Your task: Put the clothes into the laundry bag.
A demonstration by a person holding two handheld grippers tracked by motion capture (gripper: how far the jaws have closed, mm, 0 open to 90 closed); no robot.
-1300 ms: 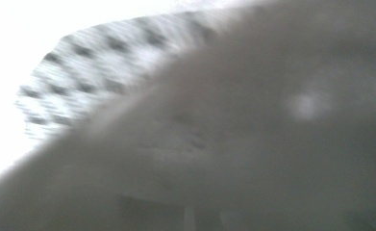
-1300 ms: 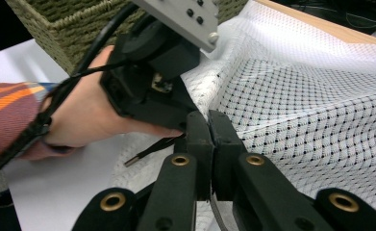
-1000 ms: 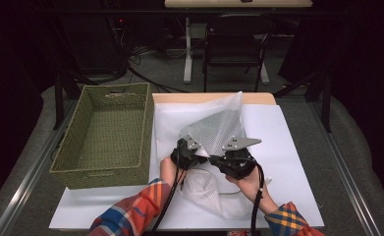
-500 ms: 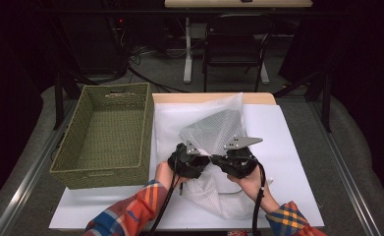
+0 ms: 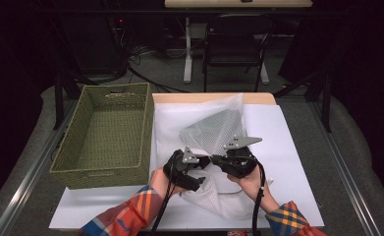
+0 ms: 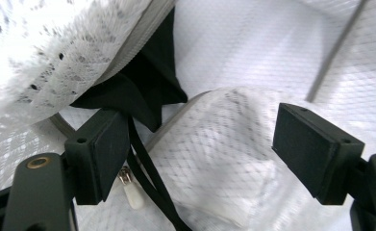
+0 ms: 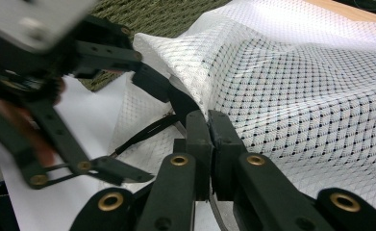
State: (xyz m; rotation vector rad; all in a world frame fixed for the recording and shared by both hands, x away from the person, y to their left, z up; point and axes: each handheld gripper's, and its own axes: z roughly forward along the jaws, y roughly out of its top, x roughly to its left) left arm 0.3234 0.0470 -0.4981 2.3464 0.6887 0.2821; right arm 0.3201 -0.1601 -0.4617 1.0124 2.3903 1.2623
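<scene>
A white mesh laundry bag [image 5: 214,147] lies crumpled on the white-covered worktop, just beside a woven basket. Its upper part rises in a tent-like peak and looks greyer; the lower part spreads flat toward the near edge. A grey zipper edge [image 6: 142,29] with a small white pull [image 6: 131,192] borders its opening, where dark fabric [image 6: 147,91] shows.
</scene>
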